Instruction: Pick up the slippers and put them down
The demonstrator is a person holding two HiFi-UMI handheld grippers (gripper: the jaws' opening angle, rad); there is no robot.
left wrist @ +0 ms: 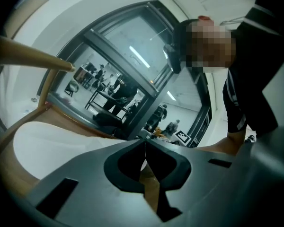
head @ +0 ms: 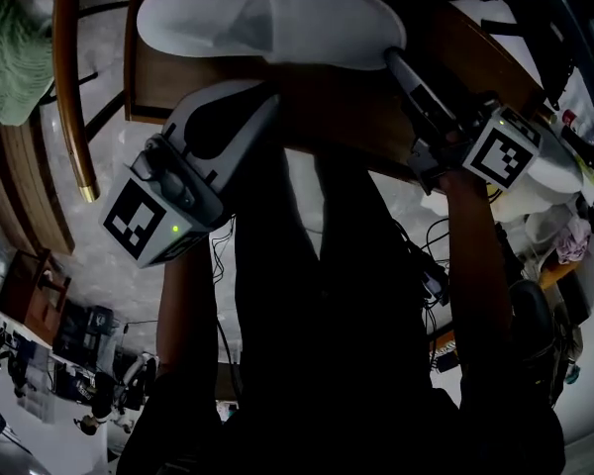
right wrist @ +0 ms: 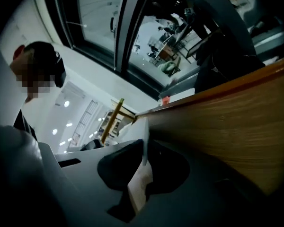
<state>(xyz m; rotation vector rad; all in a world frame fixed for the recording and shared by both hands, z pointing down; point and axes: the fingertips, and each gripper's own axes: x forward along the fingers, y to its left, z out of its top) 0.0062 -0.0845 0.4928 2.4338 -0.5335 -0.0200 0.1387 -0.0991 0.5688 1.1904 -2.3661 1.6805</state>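
Observation:
A white slipper (head: pixel 267 18) lies across the dark wooden surface (head: pixel 327 97) at the top of the head view. My right gripper (head: pixel 391 55) reaches its right end. In the right gripper view its jaws (right wrist: pixel 145 148) are shut on a thin white edge of the slipper (right wrist: pixel 141 183), close beside the wooden board (right wrist: pixel 236 126). My left gripper (head: pixel 265 97) sits at the slipper's near edge. In the left gripper view its jaws (left wrist: pixel 145 143) are closed tip to tip, with the white slipper (left wrist: pixel 52 145) spreading to the left behind them and a white sliver in the gap.
A curved wooden rail (head: pixel 67 77) and a green cloth (head: pixel 15 57) stand at the left. Cables (head: pixel 426 255) and small clutter lie on the floor at the right. The person's dark clothing fills the lower middle of the head view.

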